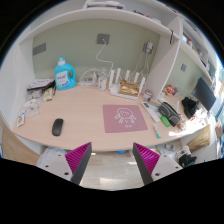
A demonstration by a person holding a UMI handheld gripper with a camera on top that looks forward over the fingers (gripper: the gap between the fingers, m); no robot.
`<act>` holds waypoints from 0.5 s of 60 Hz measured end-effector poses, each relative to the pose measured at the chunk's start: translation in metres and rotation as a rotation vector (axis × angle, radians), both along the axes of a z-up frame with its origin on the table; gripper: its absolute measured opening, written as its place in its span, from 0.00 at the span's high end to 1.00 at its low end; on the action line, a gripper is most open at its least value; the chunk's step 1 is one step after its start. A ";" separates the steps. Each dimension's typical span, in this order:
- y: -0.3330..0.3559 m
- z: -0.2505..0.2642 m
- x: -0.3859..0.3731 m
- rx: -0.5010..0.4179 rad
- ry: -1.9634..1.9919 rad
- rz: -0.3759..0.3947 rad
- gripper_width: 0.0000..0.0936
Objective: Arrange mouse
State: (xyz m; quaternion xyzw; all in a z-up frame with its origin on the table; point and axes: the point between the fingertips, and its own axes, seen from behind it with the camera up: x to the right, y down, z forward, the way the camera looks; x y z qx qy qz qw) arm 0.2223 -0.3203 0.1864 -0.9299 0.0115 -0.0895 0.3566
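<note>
A black mouse (57, 126) lies on the light wooden desk (90, 130), to the left and beyond my fingers. A pink mouse mat (122, 118) lies flat on the desk, ahead and slightly right, apart from the mouse. My gripper (111, 160) is held back over the desk's near edge, high above it, with the two magenta-padded fingers (78, 157) wide apart and nothing between them.
A blue detergent bottle (65, 75) stands at the back left. A white router (128, 85) sits at the back wall. Cluttered items (165, 108) and a monitor (204, 95) crowd the right side. Boxes (38, 93) lie at the left.
</note>
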 end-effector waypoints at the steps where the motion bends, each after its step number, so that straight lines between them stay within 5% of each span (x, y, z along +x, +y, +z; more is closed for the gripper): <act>1: 0.000 0.000 0.000 -0.002 -0.001 -0.001 0.09; 30: -0.036 -0.082 -0.089 -0.038 0.040 -0.044 0.09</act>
